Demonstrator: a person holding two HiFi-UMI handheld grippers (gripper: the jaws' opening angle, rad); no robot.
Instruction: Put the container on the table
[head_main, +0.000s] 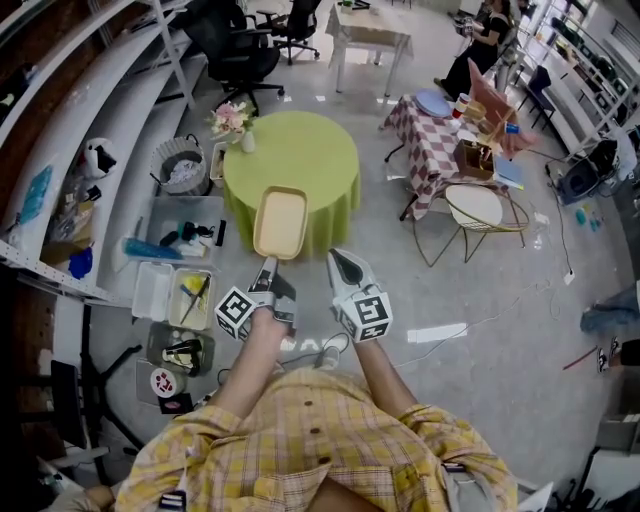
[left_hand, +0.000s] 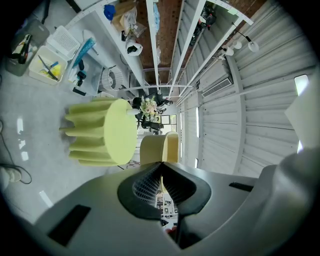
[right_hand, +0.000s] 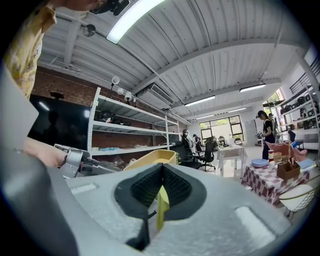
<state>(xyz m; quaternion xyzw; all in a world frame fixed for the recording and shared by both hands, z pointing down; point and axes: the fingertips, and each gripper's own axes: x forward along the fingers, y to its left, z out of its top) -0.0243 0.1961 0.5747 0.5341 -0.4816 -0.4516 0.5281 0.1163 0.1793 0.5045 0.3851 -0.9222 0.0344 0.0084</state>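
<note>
L hand-held gripper (head_main: 268, 264) clamped on yellow container (head_main: 280, 222) rim, at near edge of green bench (head_main: 300, 150); R hand-held gripper (head_main: 341, 260) jaws together.

Round tbl (head_main: 310, 160): green cloth hangs down all round; we see a flower vase (head_main: 236, 124) at its left edge.
Floor (head_main: 480, 300): grey, glossy. Left of round tbl we count a white basket (head_main: 178, 165), clear bin (head_main: 160, 207) w/ blue bits, white tray (head_main: 153, 290), tray w/ yellow tools (head_main: 192, 298), dark tray (head_main: 180, 352).
Checked tbl (head_main: 425, 150): right of round tbl, apart; blue plate (head_main: 433, 102) & wooden box (head_main: 473, 157) on it.
Shelving (head_main: 60, 120): far left, white; we can't ID the bits on it.
</note>
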